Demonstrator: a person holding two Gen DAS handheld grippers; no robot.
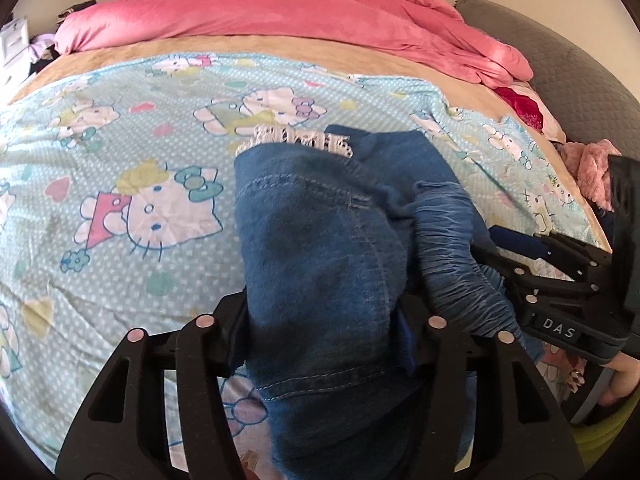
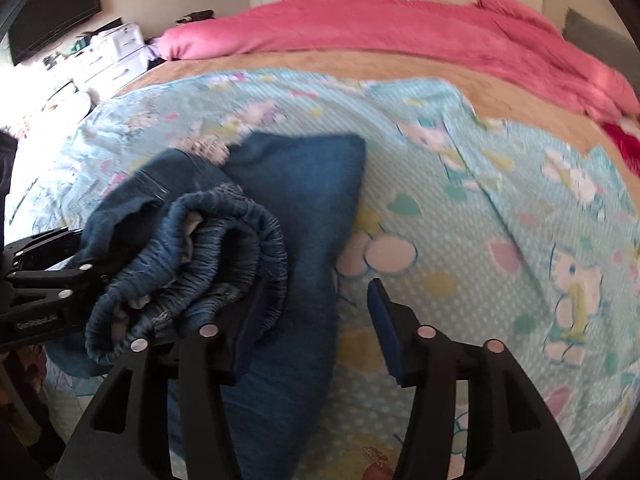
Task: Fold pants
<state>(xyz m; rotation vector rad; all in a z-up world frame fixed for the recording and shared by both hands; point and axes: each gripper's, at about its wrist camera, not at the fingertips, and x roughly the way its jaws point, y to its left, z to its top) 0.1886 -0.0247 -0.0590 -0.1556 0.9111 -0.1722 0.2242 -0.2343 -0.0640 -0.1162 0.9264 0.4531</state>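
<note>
pants [image 1: 320, 248] = blue denim, lying bunched on the bed [image 1: 120, 152] over the cartoon-cat sheet, part lifted. left gripper [image 1: 324, 320] sits right under/around the denim: cloth fills the gap btw its fingers, so it reads as pinching the pants, tho the pad contact itself is hidden by fabric. right gripper [image 2: 312, 320] is spread wide; its left finger sits against the elastic waistband [image 2: 224, 240], its right finger [image 2: 386, 320] over bare sheet, nothing clamped.

key relation: from the right gripper the waistband bunch lies just to its left and slightly ahead, touching the left finger; the long axis of the pants runs away from both grippers toward the pink duvet [image 2: 380, 24]. the leg panel [image 2: 296, 184] stretches fwd flat. left gripper is the nearer one to the bulk; my guess is the right needs to shift left and close on the waistband.

hard to tell: leg ends cut off by folds, a pale lacy trim [image 1: 296, 140] peeks at the far edge, right view is motion-blurred.
</note>
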